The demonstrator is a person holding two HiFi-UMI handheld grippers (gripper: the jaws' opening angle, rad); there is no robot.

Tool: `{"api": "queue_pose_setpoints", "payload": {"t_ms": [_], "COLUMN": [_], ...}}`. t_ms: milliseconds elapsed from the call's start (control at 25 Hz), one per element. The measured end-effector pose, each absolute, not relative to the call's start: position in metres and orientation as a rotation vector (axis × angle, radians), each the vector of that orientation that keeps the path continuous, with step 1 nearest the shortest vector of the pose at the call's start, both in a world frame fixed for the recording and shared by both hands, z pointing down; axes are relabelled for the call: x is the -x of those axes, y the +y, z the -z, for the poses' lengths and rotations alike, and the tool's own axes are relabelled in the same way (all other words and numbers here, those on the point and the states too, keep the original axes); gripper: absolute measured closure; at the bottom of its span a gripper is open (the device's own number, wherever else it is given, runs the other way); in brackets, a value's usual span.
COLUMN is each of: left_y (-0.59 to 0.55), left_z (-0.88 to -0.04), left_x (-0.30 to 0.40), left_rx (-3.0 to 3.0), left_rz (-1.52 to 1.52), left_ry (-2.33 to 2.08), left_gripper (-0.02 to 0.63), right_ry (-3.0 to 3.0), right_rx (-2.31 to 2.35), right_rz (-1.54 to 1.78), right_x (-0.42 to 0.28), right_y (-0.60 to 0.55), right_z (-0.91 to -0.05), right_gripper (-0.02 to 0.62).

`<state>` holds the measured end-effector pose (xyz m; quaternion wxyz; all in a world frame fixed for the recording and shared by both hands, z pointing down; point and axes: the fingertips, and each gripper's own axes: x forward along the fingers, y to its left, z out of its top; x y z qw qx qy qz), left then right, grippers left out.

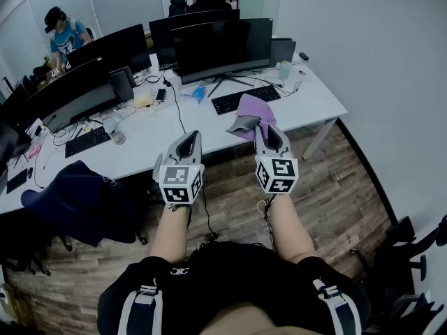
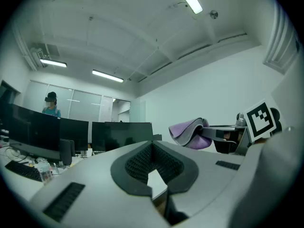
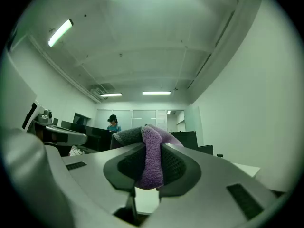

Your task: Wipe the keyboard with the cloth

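Although the long white desk (image 1: pixel 311 102) filled the upper half of the head view, its left end ran out of frame and much of its top lay behind a row of dark monitors (image 1: pixel 222 46). A chair draped with a dark jacket (image 1: pixel 77 199) stood at the desk's near side, its base lost in shadow. At the far end of the row, a person (image 1: pixel 66 37) was partly screened by the monitors. The keyboard (image 1: pixel 246 98) lay on the desk just in front of the curved monitor, with its near edge covered in that view by the cloth (image 1: pixel 253 117). Whether the cloth touched keyboard or desk could not be made out from above.

The right gripper (image 1: pixel 264 127) pointed toward the keyboard, and its own view showed the jaws clamped on a fold of the purple cloth (image 3: pixel 152 161), which bulged up between the ribbed pads and hid their tips. The rest of the cloth draped forward beyond the jaws. The left gripper (image 1: pixel 189 138) was held beside it, near but apart, short of the desk edge. Its jaws were closed together with nothing between them.
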<state>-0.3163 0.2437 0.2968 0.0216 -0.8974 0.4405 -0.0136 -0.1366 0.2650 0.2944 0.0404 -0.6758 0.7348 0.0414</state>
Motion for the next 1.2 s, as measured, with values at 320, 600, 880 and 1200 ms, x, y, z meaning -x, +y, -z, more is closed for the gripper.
{"api": "queue_pose_setpoints", "payload": {"t_ms": [320, 600, 880, 1200], "left_y": [0.251, 0.256, 0.252, 0.211], "left_z": [-0.303, -0.313, -0.323, -0.329], "left_x": [0.287, 0.263, 0.245, 0.225], "left_rx": [2.77, 2.775, 2.782, 2.771], "left_rz": [0.09, 0.084, 0.085, 0.064], "left_ry": [1.366, 1.395, 1.409, 1.435], "left_gripper": [0.594, 0.594, 0.594, 0.594], "right_ry": [2.222, 2.249, 2.27, 2.34], "right_rx": [2.036, 2.025, 2.022, 1.987], "right_rz": [-0.111, -0.105, -0.087, -0.088], "right_x": [0.11, 0.088, 0.073, 0.058], "right_y": [0.276, 0.279, 0.274, 0.224], "right_z": [-0.3, -0.311, -0.322, -0.333], "right_gripper": [0.499, 0.499, 0.499, 0.499]}}
